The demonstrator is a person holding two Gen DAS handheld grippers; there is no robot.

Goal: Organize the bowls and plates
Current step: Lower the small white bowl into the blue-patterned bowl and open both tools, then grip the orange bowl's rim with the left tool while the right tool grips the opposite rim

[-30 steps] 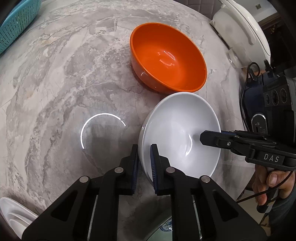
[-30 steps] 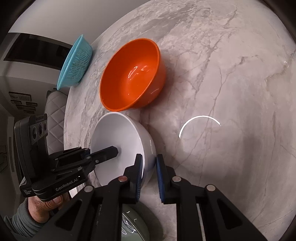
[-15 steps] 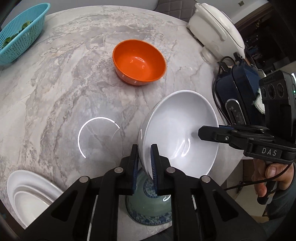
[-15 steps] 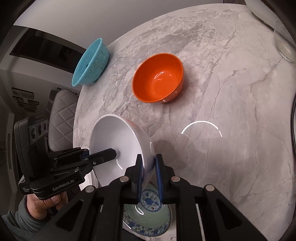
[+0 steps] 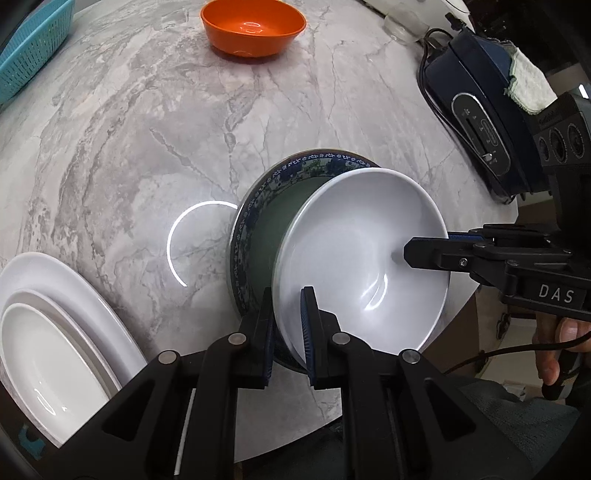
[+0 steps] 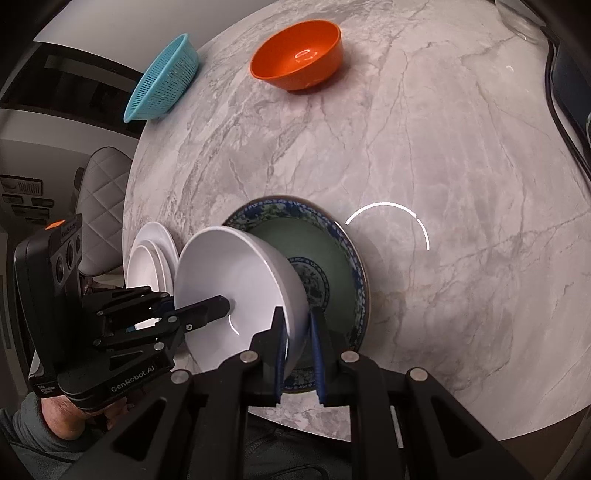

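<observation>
A white bowl [image 5: 364,254] [image 6: 243,291] hangs above a green bowl with a blue patterned rim [image 5: 273,206] [image 6: 332,266] near the table's front edge. My left gripper [image 5: 288,314] is shut on the white bowl's left rim. My right gripper [image 6: 297,328] is shut on the opposite rim; it shows in the left wrist view [image 5: 424,253] reaching over the bowl's right edge. The left gripper [image 6: 221,306] appears in the right wrist view too. An orange bowl [image 5: 253,27] [image 6: 297,55] stands far back on the table.
Stacked white oval plates [image 5: 48,332] [image 6: 147,258] lie at the front left. A teal colander [image 5: 29,48] [image 6: 162,77] sits at the far left edge. A dark blue appliance [image 5: 476,107] with a cloth and cable stands at the right. The marble table [image 5: 147,129] is round.
Both grippers carried the white bowl back from beside the orange bowl toward the front edge, lifting it. It now hangs over the green patterned bowl, and the white plates came into view.
</observation>
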